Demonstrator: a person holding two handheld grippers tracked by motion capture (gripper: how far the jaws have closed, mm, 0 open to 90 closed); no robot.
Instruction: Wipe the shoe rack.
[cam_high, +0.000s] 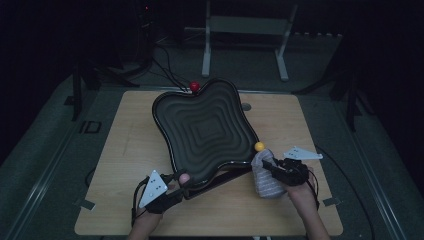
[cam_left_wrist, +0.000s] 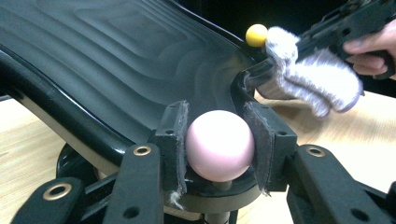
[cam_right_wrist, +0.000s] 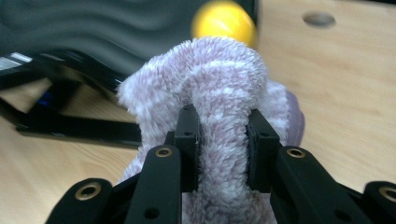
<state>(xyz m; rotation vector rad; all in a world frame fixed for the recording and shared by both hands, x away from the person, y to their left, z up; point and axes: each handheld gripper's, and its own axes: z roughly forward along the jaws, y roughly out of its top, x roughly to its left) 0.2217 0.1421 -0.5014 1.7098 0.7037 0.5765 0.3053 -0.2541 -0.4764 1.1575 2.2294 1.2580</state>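
A black wavy-edged tray (cam_high: 170, 107) with ridged rings stands tilted on the wooden table, its near edge low. My left gripper (cam_high: 182, 178) is shut on a pink ball knob (cam_left_wrist: 219, 144) at the tray's near corner (cam_left_wrist: 56, 93). A yellow ball knob (cam_high: 259, 146) sits at the tray's right corner, and a red ball knob (cam_high: 194, 86) at the far corner. My right gripper (cam_high: 267, 164) is shut on a fluffy lilac-and-white cloth (cam_right_wrist: 219, 84), held against the tray's rim just below the yellow knob (cam_right_wrist: 225, 21). The cloth (cam_left_wrist: 310, 74) hangs down to the table.
The wooden table (cam_high: 130, 145) has bare room left and right of the tray. A round hole (cam_high: 245, 106) lies in the tabletop behind the tray. Beyond the table stand a white frame (cam_high: 245, 30) and dark stands with cables.
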